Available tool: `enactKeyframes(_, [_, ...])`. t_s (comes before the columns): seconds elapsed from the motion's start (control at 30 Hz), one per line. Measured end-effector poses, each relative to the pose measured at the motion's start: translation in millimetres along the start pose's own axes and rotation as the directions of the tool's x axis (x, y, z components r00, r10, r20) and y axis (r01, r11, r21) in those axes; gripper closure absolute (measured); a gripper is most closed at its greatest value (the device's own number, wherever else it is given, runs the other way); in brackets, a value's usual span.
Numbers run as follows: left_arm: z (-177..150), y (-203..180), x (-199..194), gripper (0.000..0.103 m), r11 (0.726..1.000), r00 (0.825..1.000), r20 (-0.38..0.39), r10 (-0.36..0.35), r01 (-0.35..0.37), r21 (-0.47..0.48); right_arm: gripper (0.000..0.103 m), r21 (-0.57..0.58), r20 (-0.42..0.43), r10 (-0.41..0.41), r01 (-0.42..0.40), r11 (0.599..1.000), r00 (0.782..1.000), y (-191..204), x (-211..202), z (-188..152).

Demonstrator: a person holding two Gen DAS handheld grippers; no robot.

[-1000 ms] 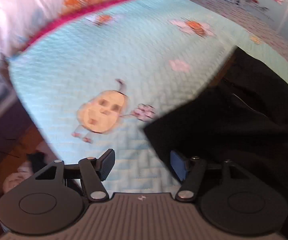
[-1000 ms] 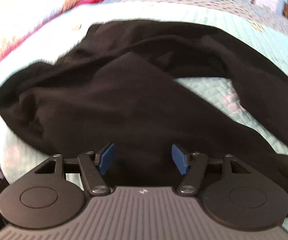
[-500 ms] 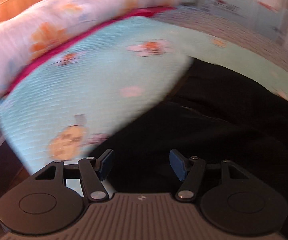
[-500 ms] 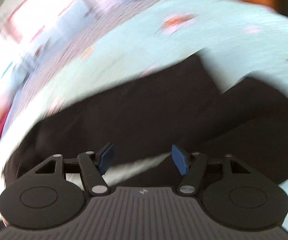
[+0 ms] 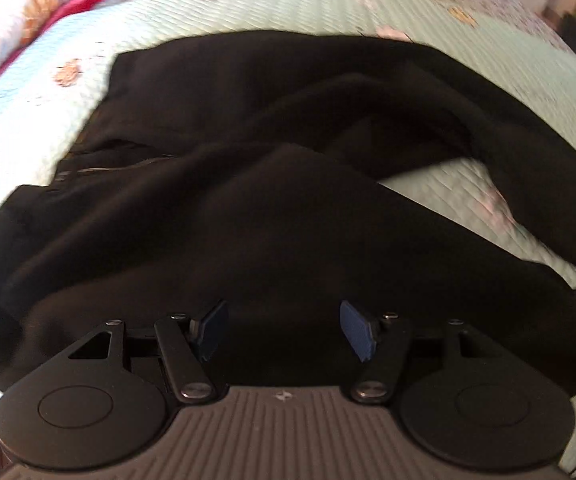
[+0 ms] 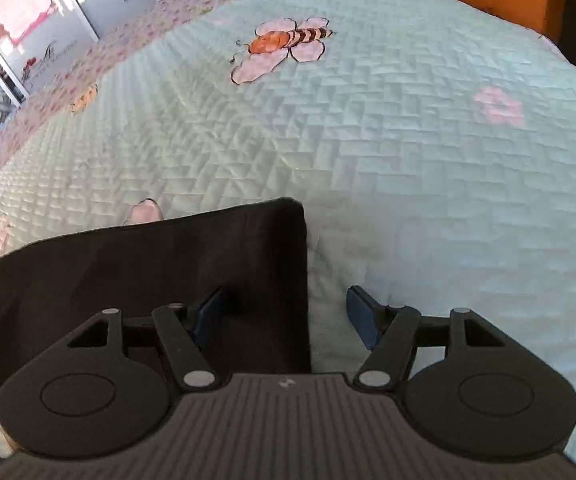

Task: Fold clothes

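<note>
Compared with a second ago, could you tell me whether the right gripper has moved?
Yes. The right gripper has swung off the middle of the black garment to its corner, now facing the bee print, jaws just opening wider.

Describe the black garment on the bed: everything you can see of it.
The black garment is plain, soft, matte cloth, lying rumpled and unfolded on the quilt. In the left wrist view its layers overlap, with a long part curving off to the right and quilt showing in the gap. A thin line, perhaps a zipper, crosses its left side. In the right wrist view one squared corner lies flat. No pads press on it.
</note>
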State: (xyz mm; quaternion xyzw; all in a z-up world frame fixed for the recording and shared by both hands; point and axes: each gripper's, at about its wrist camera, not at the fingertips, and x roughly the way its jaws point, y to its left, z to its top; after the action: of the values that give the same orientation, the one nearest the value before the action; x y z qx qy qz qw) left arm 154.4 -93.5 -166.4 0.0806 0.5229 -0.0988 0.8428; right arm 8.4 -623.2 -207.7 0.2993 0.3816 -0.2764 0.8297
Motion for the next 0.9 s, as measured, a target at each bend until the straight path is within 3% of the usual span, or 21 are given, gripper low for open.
enactKeyframes(0.03, [0,-6,4,0.037,1.0,1.0,-0.011,-0.009,0.009,0.009,0.024,-0.003,-0.001,0.009,-0.009,1.0,1.0,0,4,2])
enactKeyframes(0.1, [2,-14,10,0.037,1.0,1.0,-0.022,-0.018,0.019,0.023,0.024,-0.053,-0.004,0.048,-0.048,0.997,0.999,6,10,2])
enactKeyframes(0.17, [3,-22,15,0.037,0.999,0.999,-0.033,-0.025,0.026,0.038,0.025,-0.107,-0.001,0.071,-0.07,0.992,0.998,13,14,0])
enactKeyframes(0.2, [3,-26,17,0.037,0.999,0.999,-0.038,-0.028,0.03,0.045,0.03,-0.129,0.002,0.074,-0.073,0.989,0.997,17,16,0])
enactKeyframes(0.27, [3,-33,21,0.037,0.998,0.999,-0.045,-0.03,0.033,0.058,0.051,-0.16,0.004,0.061,-0.06,0.985,0.998,25,17,1])
enactKeyframes(0.3, [3,-33,21,0.037,0.998,0.998,-0.047,-0.028,0.031,0.061,0.082,-0.163,-0.006,0.082,-0.082,0.983,0.997,29,17,2])
enactKeyframes(0.33, [3,-34,21,0.037,0.998,0.998,-0.05,-0.026,0.029,0.064,0.089,-0.165,-0.016,0.103,-0.104,0.981,0.995,34,15,4])
enactKeyframes(0.43, [3,-34,19,0.037,0.997,0.999,-0.05,-0.021,0.025,0.069,0.09,-0.272,0.005,0.103,-0.098,0.957,0.995,66,-2,8])
enactKeyframes(0.5, [5,-37,18,0.037,0.997,0.999,-0.042,-0.013,0.016,0.072,0.091,-0.389,0.095,0.149,-0.101,0.916,0.984,97,-29,13])
enactKeyframes(0.6, [10,-38,18,0.037,0.997,0.999,-0.032,-0.002,0.004,0.072,0.091,-0.52,0.299,0.191,-0.009,0.854,0.935,136,-80,35])
enactKeyframes(0.77, [17,-45,23,0.037,0.997,1.0,-0.021,-0.004,0.006,0.072,0.087,-0.449,0.393,-0.022,0.212,0.868,0.919,136,-44,131])
enactKeyframes(0.83, [18,-49,26,0.037,0.997,1.0,-0.025,-0.003,0.005,0.081,0.067,-0.411,0.412,-0.115,0.297,0.862,0.904,132,-21,155])
enactKeyframes(0.9, [18,-51,26,0.037,0.996,1.0,-0.022,-0.001,0.003,0.092,0.065,-0.37,0.413,-0.212,0.376,0.849,0.886,126,12,159])
